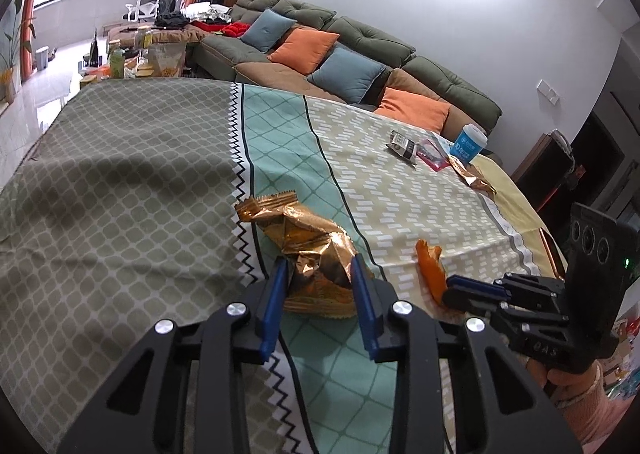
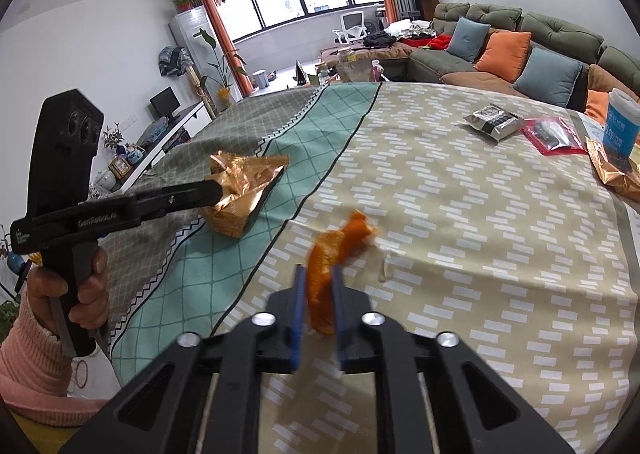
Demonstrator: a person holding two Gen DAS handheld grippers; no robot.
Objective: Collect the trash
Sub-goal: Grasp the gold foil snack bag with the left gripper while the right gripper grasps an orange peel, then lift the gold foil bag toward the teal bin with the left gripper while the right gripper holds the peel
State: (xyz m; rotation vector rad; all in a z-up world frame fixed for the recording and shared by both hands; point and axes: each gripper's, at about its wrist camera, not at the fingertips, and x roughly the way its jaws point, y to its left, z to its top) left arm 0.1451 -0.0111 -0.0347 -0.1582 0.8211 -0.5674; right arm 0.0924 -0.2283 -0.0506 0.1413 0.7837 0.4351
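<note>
My left gripper is shut on a crumpled gold snack bag on the patterned tablecloth. The same bag shows in the right wrist view, raised slightly at the left gripper's tip. My right gripper is shut on an orange wrapper, also seen in the left wrist view. Further trash lies at the far right: a silver-black packet, a red pouch, another gold wrapper and a blue paper cup.
A sofa with orange and blue cushions runs behind the table. A low table with bottles and snacks stands beyond the far edge. A TV stand with a monitor is at the left.
</note>
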